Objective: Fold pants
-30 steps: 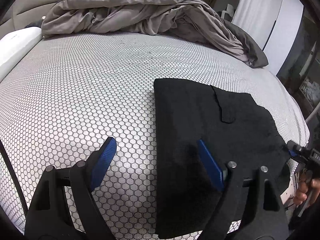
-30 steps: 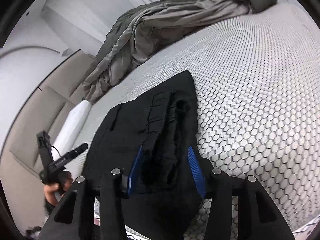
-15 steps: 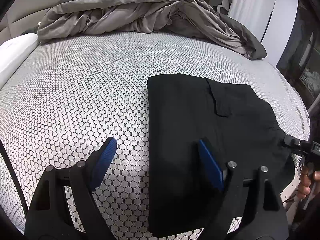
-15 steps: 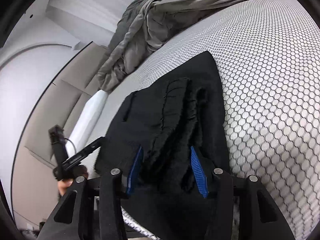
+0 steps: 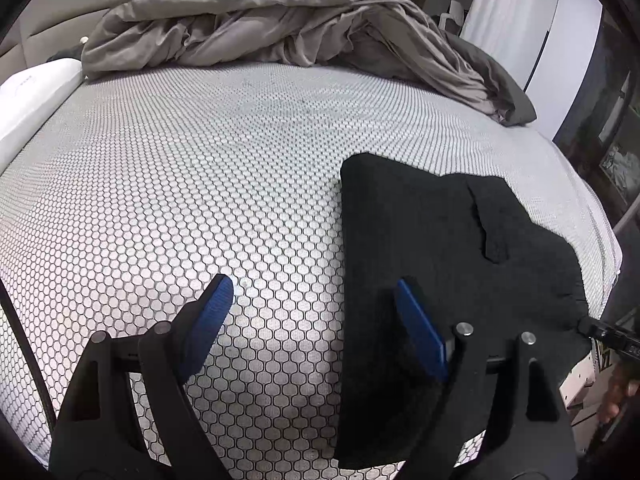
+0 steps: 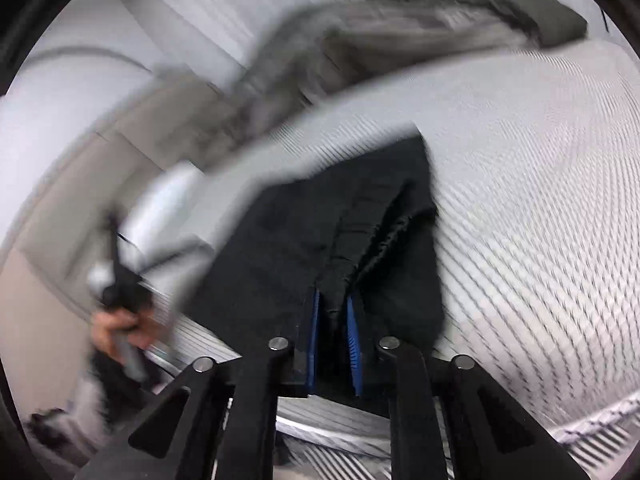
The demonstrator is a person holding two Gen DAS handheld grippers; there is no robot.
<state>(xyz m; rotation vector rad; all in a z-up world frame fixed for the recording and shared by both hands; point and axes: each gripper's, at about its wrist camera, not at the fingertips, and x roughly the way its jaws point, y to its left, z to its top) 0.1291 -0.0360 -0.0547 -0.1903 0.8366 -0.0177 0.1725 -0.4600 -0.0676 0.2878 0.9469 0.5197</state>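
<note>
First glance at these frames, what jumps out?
The black pants, part-folded, lie on the honeycomb-patterned bed, near its right edge in the left wrist view. The right gripper has just been closing and now pinches the pants' bunched waistband; that view is motion-blurred. The left gripper hangs open over the pants' left edge, and a crumpled grey duvet is heaped at the far end.
</note>
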